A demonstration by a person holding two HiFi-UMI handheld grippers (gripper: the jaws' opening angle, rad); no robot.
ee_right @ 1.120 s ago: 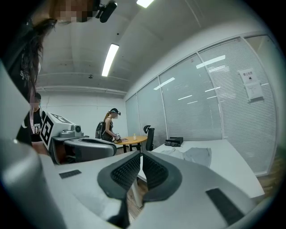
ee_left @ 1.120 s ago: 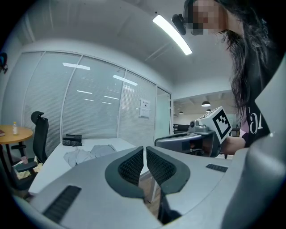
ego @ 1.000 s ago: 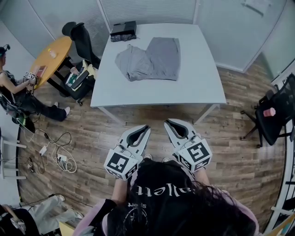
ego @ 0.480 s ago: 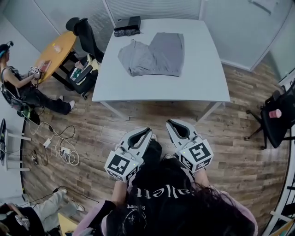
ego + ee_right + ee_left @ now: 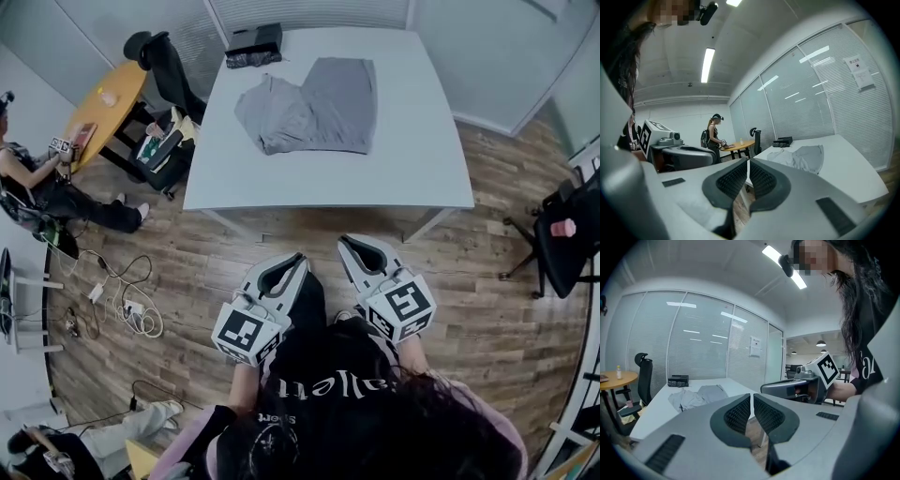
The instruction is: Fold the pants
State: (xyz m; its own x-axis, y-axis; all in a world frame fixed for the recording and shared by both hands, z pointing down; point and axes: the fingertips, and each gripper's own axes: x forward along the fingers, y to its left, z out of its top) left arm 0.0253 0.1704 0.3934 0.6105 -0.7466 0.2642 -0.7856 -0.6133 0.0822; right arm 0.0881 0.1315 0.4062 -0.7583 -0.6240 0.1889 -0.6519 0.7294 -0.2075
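Grey pants (image 5: 319, 103) rumpled on white table (image 5: 412, 159) | black box (image 5: 253, 39) at far corner

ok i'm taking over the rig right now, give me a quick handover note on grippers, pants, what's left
Left gripper: shut, empty, held over the floor short of the table.
Right gripper: shut, empty, beside it.
Pants: grey, lying rumpled and unfolded on the far half of the white table.
Done: nothing yet.
Left: step up to the table, flatten the pants, fold them.
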